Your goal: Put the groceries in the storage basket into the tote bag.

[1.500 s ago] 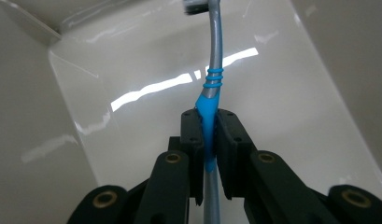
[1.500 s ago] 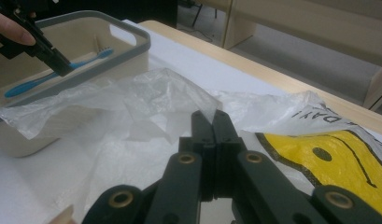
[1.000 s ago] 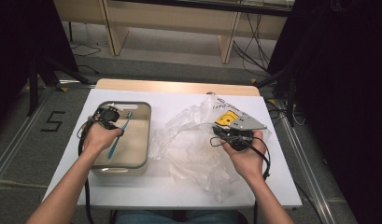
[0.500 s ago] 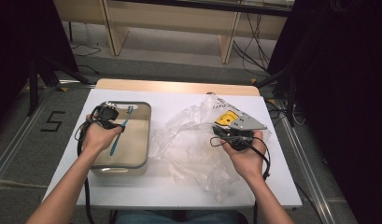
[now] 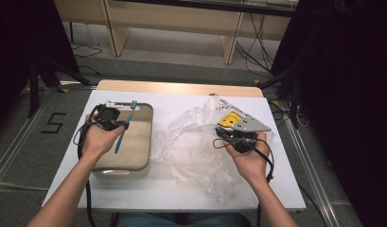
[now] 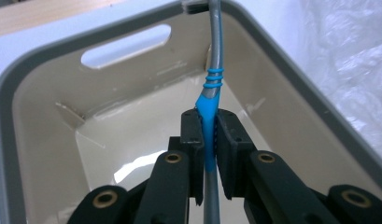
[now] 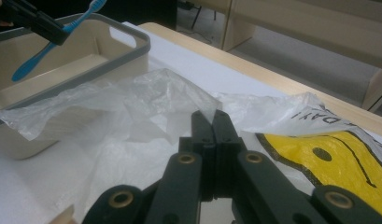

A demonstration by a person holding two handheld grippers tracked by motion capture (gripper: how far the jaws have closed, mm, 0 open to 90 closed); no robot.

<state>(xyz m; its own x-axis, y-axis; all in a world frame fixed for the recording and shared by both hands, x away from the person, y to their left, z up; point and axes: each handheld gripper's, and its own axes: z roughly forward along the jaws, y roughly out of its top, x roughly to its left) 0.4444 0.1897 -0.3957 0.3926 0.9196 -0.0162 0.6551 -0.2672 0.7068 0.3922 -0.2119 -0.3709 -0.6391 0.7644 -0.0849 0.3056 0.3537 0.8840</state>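
Observation:
My left gripper [image 5: 116,122] is shut on the handle of a blue and grey toothbrush [image 5: 124,126] and holds it above a beige bin with a grey rim [image 5: 149,137]. In the left gripper view the pads [image 6: 226,135] clamp the blue handle [image 6: 208,140], and the brush head reaches the bin's far rim [image 6: 34,60]. My right gripper [image 5: 225,133] rests on a crumpled clear plastic bag [image 5: 191,142] with a yellow print. In its own view the jaws [image 7: 212,116] are closed, with a peak of bag film [image 7: 146,102] pinched at their tips.
The white table top [image 5: 181,194] carries the bin at left and the bag in the middle and right. The right gripper view shows the bag's yellow face print [image 7: 338,163], the bin [image 7: 132,51] and the left gripper [image 7: 44,28] with the toothbrush [image 7: 25,67]. Wooden furniture stands beyond the table.
My left hand has lifted the toothbrush a little and carried it toward the bin's far end. The right hand and the bag have not moved.

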